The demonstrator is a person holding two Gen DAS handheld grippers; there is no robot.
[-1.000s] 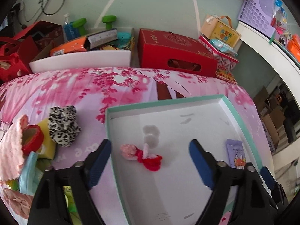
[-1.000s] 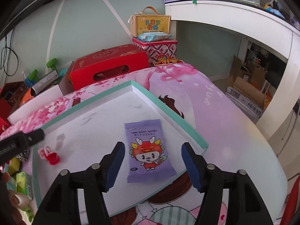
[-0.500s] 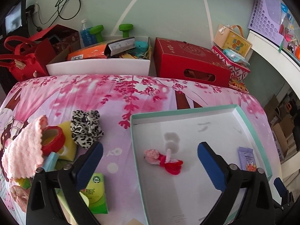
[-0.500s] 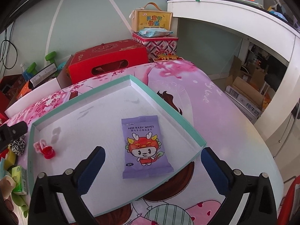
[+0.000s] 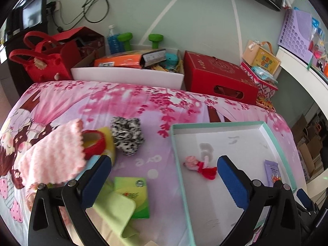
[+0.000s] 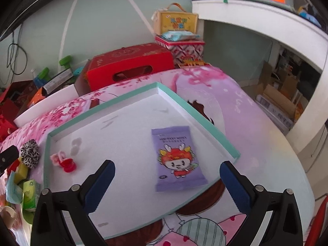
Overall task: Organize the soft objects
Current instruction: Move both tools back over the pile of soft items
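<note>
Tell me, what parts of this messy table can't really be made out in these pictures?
- Left wrist view: the red tape roll is half hidden under the pink knitted cloth.
- Left wrist view: the purple wipes pack is partly behind the gripper frame.
- Right wrist view: the green tissue pack sits at the blurred edge, its print unreadable.

Left gripper [image 5: 164,176]: jaws widened to full spread, view shifted toward 9 o'clock, pink hair tie [image 5: 199,165] now off-centre toward the right pad. Right gripper [image 6: 167,179]: jaws widened from flanking the purple wipes packet [image 6: 177,157], pulled back toward 6 o'clock.
</note>
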